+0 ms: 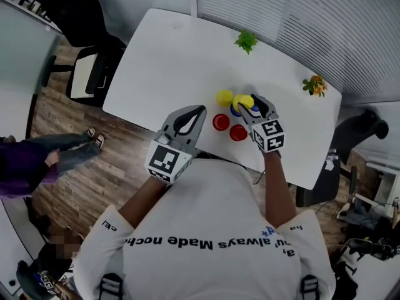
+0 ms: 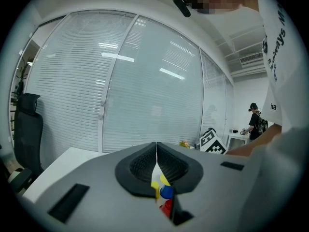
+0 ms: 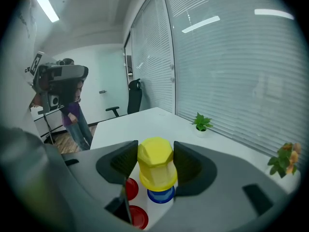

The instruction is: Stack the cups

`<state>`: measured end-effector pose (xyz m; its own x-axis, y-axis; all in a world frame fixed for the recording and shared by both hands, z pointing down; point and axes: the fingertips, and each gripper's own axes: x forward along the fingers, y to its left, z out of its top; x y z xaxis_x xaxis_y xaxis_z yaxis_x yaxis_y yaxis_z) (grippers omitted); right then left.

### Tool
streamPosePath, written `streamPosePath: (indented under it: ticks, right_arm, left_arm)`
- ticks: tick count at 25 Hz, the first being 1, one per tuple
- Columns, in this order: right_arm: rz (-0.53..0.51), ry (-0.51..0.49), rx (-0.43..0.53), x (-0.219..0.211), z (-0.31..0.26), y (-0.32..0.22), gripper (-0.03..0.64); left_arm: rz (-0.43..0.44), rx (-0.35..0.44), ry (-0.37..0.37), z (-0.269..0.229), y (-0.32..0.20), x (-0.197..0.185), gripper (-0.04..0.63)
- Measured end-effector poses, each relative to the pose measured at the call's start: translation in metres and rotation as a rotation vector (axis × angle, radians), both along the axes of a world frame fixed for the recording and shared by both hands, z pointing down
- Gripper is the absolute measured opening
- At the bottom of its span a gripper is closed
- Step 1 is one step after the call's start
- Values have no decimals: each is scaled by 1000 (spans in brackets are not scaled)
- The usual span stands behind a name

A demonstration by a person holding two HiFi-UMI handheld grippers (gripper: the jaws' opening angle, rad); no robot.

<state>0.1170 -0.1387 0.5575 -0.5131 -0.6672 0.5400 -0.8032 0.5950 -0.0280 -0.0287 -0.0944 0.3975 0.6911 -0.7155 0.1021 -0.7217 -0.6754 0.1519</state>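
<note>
My right tongs (image 1: 248,108) and yellow cup (image 1: 242,100) hide most of the blue cup (image 1: 235,110); past my left tongs (image 2: 156,149) I glimpse only slivers of cups (image 2: 166,192)

The right tool (image 3: 155,159) has both jaws pressed against the sides of an upturned yellow cup (image 3: 155,174), held just above a blue cup (image 3: 161,196) on the white worktop (image 3: 145,122), with a red cup (image 3: 131,187) and a nearer red cup (image 3: 139,217) to its left.
</note>
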Motion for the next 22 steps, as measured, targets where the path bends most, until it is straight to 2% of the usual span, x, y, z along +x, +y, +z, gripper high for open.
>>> streamPosePath:
  ticks: [12,22]
  right_arm:
    - [-37,17,-34,-20,18,-15,242]
    - [-46,20,-49,-26,28,-16,245]
  left_arm:
    - [-57,-14,-3,1,2,-16,21]
    - [-69,-19,-9,4,4,-22,21]
